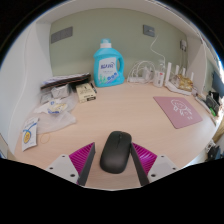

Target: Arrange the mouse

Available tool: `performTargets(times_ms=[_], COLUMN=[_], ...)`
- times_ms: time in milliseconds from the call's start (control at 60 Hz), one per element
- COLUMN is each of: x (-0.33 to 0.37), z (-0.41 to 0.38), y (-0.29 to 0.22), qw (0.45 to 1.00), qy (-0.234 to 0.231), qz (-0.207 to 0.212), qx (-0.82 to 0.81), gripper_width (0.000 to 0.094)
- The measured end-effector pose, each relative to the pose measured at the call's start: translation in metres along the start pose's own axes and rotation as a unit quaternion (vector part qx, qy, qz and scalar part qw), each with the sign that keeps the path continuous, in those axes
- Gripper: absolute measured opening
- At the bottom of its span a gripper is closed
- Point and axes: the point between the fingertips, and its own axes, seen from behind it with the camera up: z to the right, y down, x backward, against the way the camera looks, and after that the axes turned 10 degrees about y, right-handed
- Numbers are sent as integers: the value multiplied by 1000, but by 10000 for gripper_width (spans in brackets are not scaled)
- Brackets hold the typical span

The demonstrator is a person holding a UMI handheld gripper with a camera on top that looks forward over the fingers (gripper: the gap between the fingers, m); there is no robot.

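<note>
A black mouse [116, 152] sits between my two fingers, its length pointing away from me. My gripper [114, 150] is shut on it, and the pink-padded fingers [84, 160] press on its left and right sides. The mouse is held over the near part of the beige table [120, 110]. A pink mouse pad [178, 110] lies flat on the table, beyond the fingers to the right.
A blue detergent bottle [106, 63] stands at the back by the wall. Boxes and clear bags [62, 100] lie at the left. A power strip with cables and small bottles [160, 74] stands at the back right.
</note>
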Motion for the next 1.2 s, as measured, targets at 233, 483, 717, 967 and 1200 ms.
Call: performTargets(times_ms=[233,483,717,967,1200], x=[-19,-13,39,-77,-188], z=[-13,-20,51,239,312], y=[-10,-33,-216,-258,-138], qw=[999,996,981,990,999], qy=[-8,-65,-140,-61,-22], qz=[5,14,135,125,-4], qx=[33,52,-10,-3,22], gripper_width=[466,353,354,351,352])
